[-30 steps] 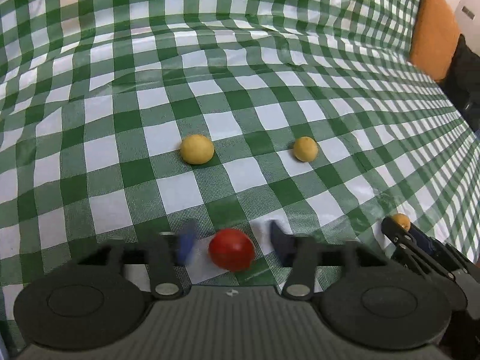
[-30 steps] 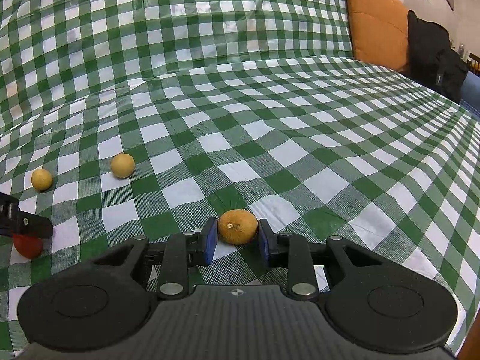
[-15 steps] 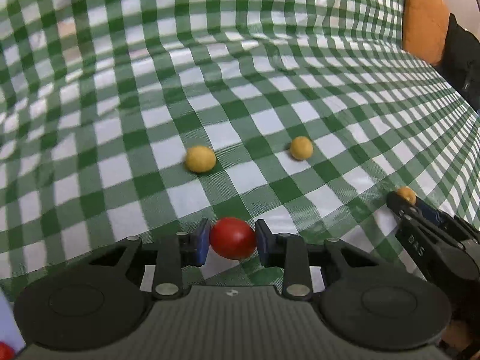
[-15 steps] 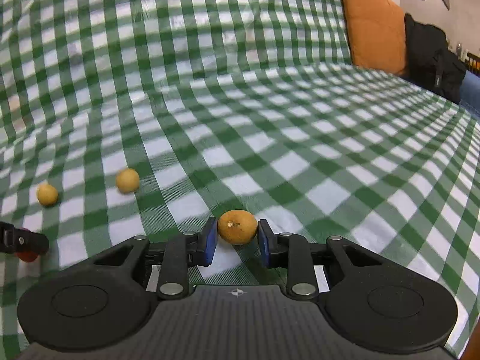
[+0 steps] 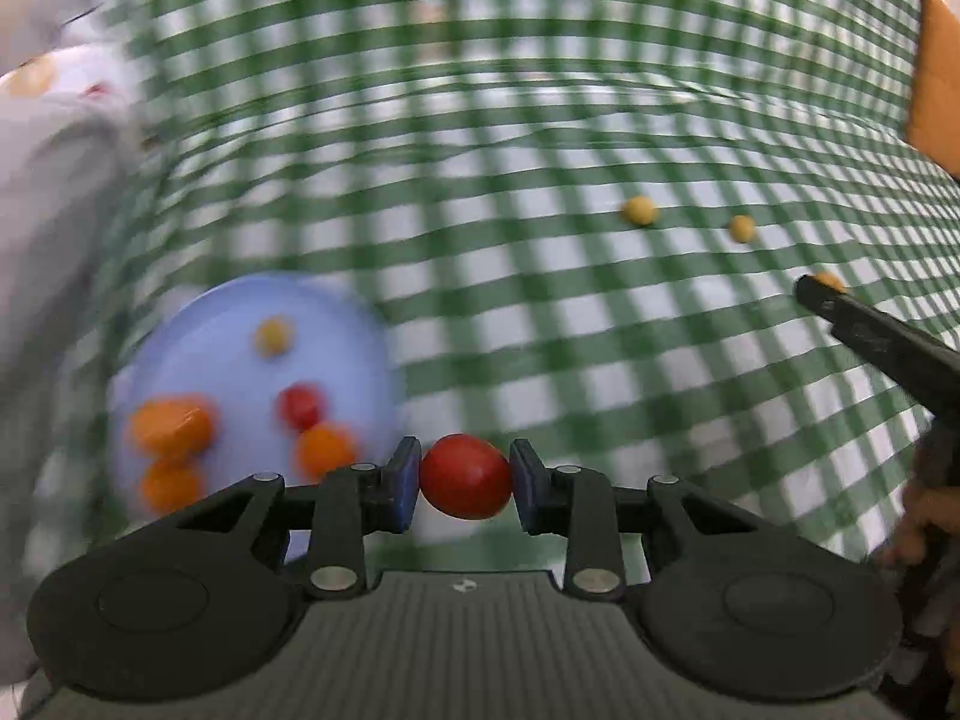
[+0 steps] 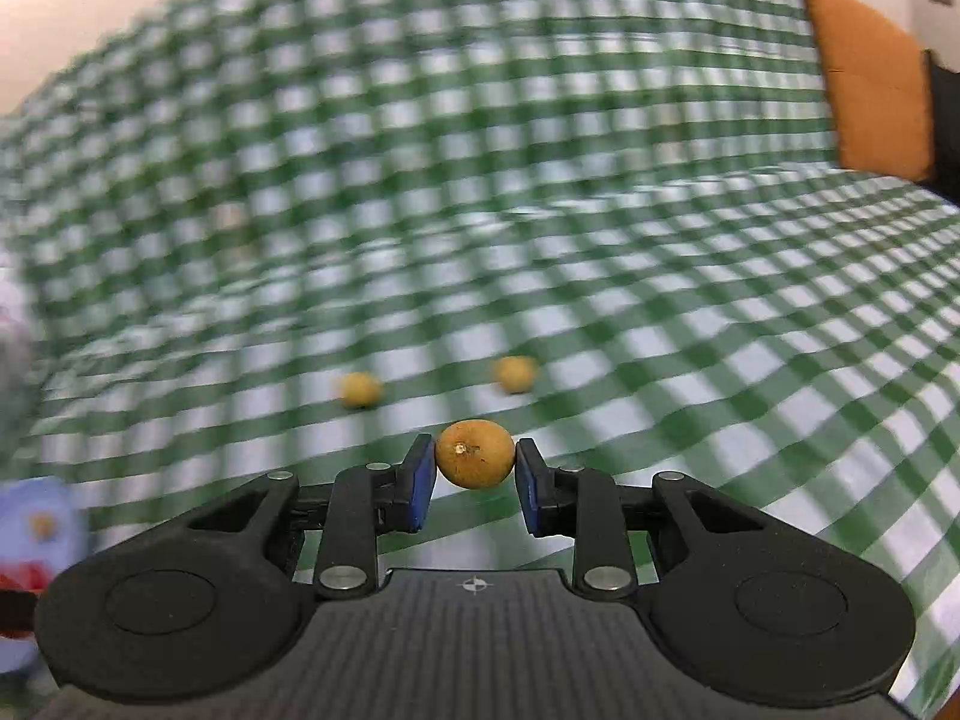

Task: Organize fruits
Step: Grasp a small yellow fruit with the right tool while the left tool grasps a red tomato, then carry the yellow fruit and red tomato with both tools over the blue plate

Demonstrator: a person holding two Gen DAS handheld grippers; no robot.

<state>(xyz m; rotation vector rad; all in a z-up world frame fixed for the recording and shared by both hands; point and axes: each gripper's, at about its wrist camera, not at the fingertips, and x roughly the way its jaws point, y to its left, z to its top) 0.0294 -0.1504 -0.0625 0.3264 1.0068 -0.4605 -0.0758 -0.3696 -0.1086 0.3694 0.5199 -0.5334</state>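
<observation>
We see a blue plate (image 5: pixel 198 336) on the green-checked cloth (image 5: pixel 540 312), holding blurred orange, red and yellow fruits. Our left tool (image 5: pixel 465 476) clamps a glossy red fruit (image 5: pixel 466 476) beside the plate; our right tool (image 6: pixel 475 463) clamps a dull orange fruit (image 6: pixel 475 461) above the cloth.

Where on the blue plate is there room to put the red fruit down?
The blue plate is bare along its far rim and its middle, between the yellow fruit and the orange fruits. The near part is crowded. The red fruit sits in the left gripper.
</observation>
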